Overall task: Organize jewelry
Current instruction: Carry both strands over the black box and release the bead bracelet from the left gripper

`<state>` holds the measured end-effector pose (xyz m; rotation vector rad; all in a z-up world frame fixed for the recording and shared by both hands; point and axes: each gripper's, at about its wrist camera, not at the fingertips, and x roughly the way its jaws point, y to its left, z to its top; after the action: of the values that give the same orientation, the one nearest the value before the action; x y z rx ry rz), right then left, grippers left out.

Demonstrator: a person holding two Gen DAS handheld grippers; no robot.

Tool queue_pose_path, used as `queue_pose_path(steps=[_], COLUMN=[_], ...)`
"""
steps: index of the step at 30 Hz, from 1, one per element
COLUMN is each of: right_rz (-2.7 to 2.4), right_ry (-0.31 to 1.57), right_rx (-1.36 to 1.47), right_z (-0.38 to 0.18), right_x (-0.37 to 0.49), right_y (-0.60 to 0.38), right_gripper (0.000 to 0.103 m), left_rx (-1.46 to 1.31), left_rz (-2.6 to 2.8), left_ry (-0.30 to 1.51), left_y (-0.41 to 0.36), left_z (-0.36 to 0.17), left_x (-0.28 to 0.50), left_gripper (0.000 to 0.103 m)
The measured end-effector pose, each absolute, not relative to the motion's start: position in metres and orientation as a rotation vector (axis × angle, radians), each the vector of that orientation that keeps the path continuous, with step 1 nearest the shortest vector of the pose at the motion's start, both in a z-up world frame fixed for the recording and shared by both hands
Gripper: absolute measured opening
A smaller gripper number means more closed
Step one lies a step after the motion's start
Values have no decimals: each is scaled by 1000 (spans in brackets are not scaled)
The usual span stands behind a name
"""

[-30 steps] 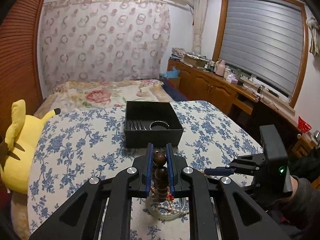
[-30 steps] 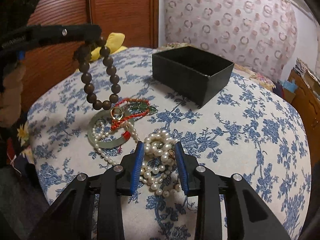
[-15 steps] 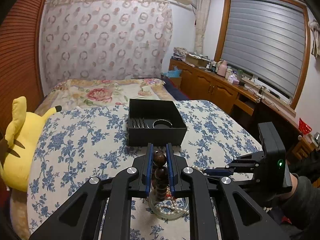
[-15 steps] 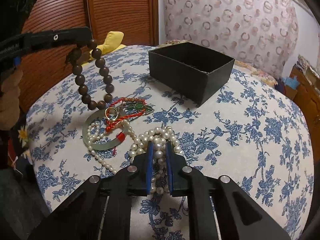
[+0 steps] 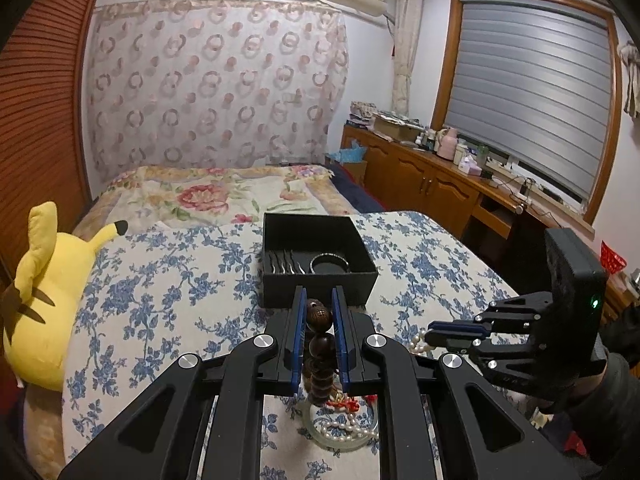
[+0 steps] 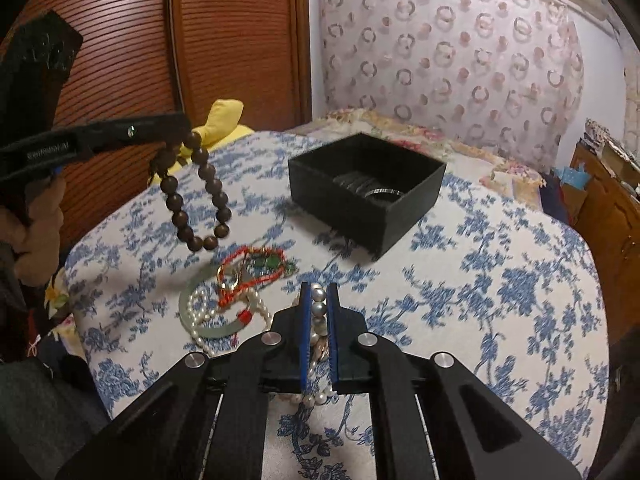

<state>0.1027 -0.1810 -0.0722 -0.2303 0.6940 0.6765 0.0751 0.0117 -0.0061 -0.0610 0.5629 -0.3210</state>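
Observation:
My left gripper [image 5: 319, 298] is shut on a brown wooden bead bracelet [image 5: 320, 350], which hangs from it above the table in the right wrist view [image 6: 196, 196]. My right gripper [image 6: 319, 294] is shut on a white pearl necklace [image 6: 319, 308] and lifts part of it off the floral cloth. The open black jewelry box [image 5: 318, 254] stands beyond both grippers, with hairpins and a bangle inside; it also shows in the right wrist view [image 6: 366, 192]. A pale jade bangle [image 6: 216, 330], red cord bracelet [image 6: 256, 268] and more pearls lie on the cloth.
A table with a blue floral cloth [image 6: 500, 288] carries everything. A yellow plush toy [image 5: 38, 292] lies at the left edge. A bed [image 5: 208, 196] stands behind the table and wooden cabinets [image 5: 420, 176] stand at the right.
My right gripper closed on the pearl necklace and lifted it. My left gripper rose with the bead bracelet and moved a little toward the box.

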Motion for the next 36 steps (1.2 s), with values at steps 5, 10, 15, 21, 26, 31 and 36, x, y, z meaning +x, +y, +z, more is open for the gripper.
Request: queue_pose_path(steps=[5, 10, 15, 21, 26, 31, 36], right_rz=[670, 658, 642, 629, 620, 613, 604], right_ry=[652, 606, 566, 511, 465, 414, 375], right_rx=[-226, -225, -226, -229, -240, -250, -255], right_z=[-53, -34, -15, 10, 31, 54, 73], right_x=[102, 105, 109, 113, 118, 125, 134], right_y=[-183, -185, -188, -188, -185, -180, -175], right_gripper=[8, 8, 8, 8, 8, 8, 8], left_rx=[-53, -49, -45, -40, -36, -31, -25], left_rz=[-322, -325, -332, -338, -337, -335, -332], left_ry=[544, 522, 509, 499, 495, 483, 473], left_y=[9, 8, 5, 0, -2, -4, -6], left_z=[3, 13, 20, 27, 32, 42, 52], left_x=[79, 82, 85, 93, 102, 112, 124], left_gripper=[12, 12, 12, 12, 12, 12, 12])
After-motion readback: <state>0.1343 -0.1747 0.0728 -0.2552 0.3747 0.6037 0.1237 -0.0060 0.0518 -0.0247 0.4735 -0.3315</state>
